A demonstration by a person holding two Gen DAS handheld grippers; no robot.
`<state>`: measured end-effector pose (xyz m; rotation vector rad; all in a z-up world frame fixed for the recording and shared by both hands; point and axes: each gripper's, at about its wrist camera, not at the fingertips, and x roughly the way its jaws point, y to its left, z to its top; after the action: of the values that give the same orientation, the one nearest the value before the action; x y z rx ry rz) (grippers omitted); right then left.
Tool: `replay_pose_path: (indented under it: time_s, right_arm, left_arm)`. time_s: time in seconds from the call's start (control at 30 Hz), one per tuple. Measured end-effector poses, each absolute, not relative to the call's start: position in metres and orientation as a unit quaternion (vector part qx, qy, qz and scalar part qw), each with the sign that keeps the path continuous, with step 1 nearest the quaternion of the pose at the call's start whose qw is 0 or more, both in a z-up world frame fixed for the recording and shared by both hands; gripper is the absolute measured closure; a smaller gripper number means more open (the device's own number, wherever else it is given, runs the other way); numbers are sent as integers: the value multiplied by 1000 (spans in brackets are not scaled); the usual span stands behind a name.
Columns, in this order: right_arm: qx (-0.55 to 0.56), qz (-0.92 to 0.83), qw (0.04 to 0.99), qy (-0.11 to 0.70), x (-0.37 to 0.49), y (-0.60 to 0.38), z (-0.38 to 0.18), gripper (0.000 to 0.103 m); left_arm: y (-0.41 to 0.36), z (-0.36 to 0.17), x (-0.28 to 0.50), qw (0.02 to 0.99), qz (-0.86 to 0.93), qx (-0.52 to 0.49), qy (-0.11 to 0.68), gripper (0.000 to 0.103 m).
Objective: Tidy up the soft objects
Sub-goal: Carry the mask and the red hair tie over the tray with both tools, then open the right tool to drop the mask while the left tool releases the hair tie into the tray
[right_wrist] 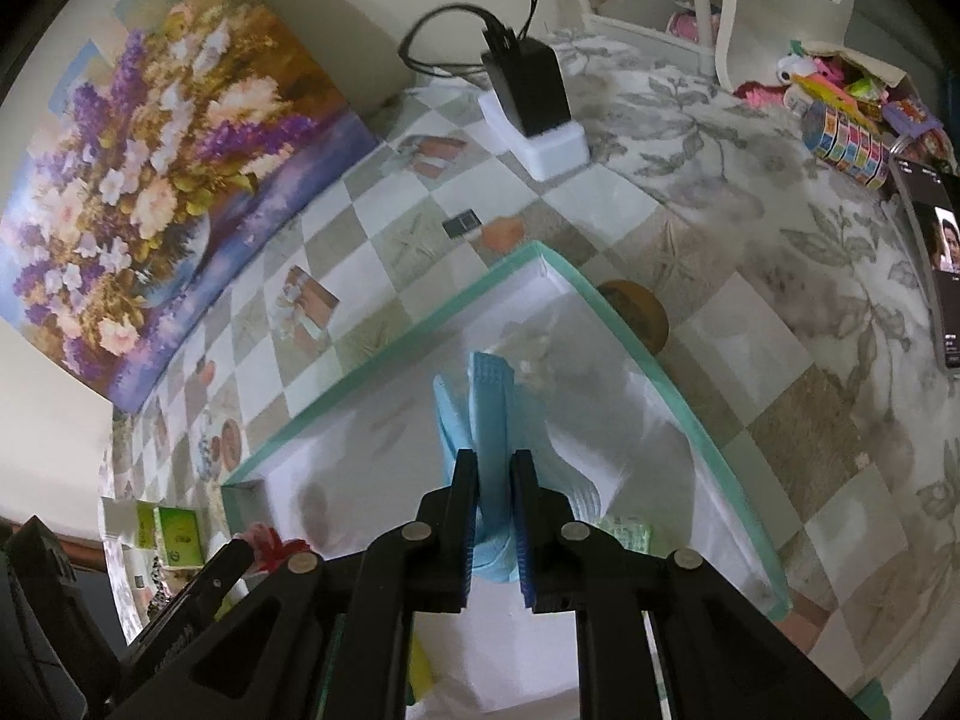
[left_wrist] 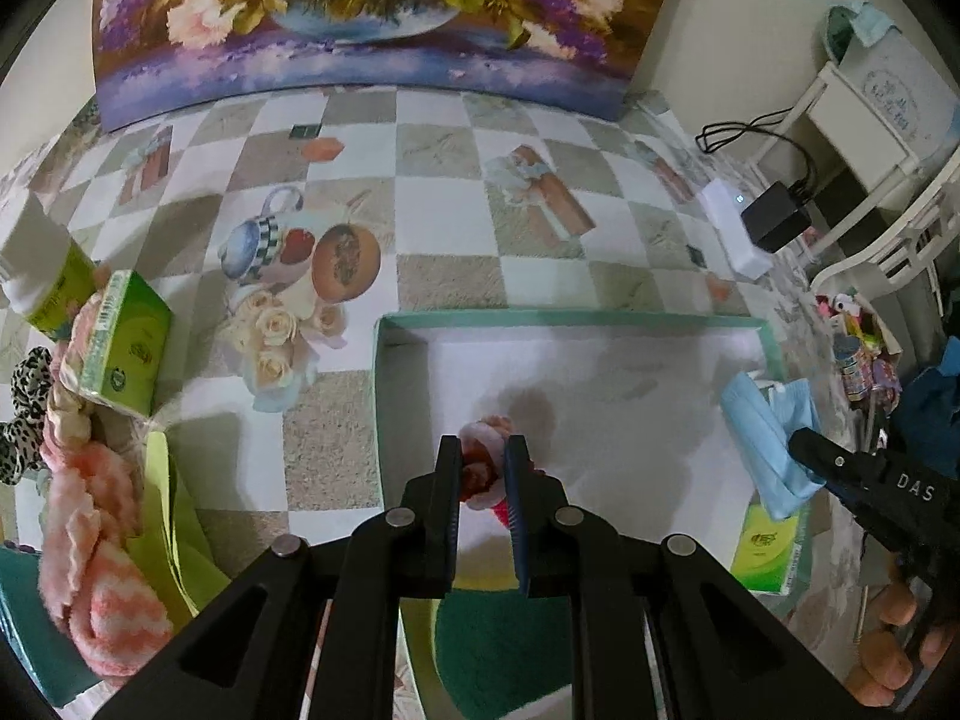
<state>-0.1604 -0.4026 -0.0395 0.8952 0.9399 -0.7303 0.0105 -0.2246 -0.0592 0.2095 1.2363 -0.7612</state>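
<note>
A shallow white box with a teal rim [left_wrist: 570,318] lies on the checked tablecloth. My left gripper [left_wrist: 485,456] hangs over the box's near left part, shut on a small pink and red fluffy piece [left_wrist: 483,429]; that piece also shows in the right wrist view [right_wrist: 270,540]. My right gripper [right_wrist: 493,462] is shut on a folded blue face mask [right_wrist: 489,408], held upright above the box floor near the teal rim [right_wrist: 384,384]. From the left wrist view the mask [left_wrist: 762,426] sits at the box's right side.
Left of the box lie green tissue packs [left_wrist: 126,348], a pink-and-white fluffy cloth [left_wrist: 102,540], a leopard-print scrunchie [left_wrist: 24,408] and a yellow-green cloth [left_wrist: 174,528]. Another green pack [left_wrist: 765,546] is under the mask. A black charger [left_wrist: 774,216] and a phone [right_wrist: 936,264] lie farther off.
</note>
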Motion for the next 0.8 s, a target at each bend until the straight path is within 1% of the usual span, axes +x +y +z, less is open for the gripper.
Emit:
replay_pose_path:
  time_s: [0.3,0.33,0.37,0.4,0.43,0.57,0.63,0.8]
  right_arm:
    - [394,-325,732,451,-152,-397,-48,89]
    - [391,-324,730,457,-151,-396,-50,81]
    - [389,-321,729,462,-149,-395,-52,75]
    - [388,-320,729,464,-148,-395,-53,66]
    - [386,-320,729,467,-147,-394,-54,64]
    - [375,-320,730,474,-144,-392,-54,62]
    - [370,-319,731,477,-143,-390,-54,56]
    - [359,-317,735,480,-139,-388,-52,50]
  left_arm:
    - [-220,-75,17,740,-327,91,581,88]
    - [-219,-76,18,740,-324,91,583,88]
    - [-219,-76,19,740,-322,90,584,87]
    - [-217,-77,20,740,-318,90,586,86]
    - [-216,-77,21,740,-316,90,587,86]
    - [-212,-78,25,736,-315,76,595,86]
    - [-212,-78,25,736,-313,77,595,86]
    - [-209,-79,29,737,-304,71,599,86]
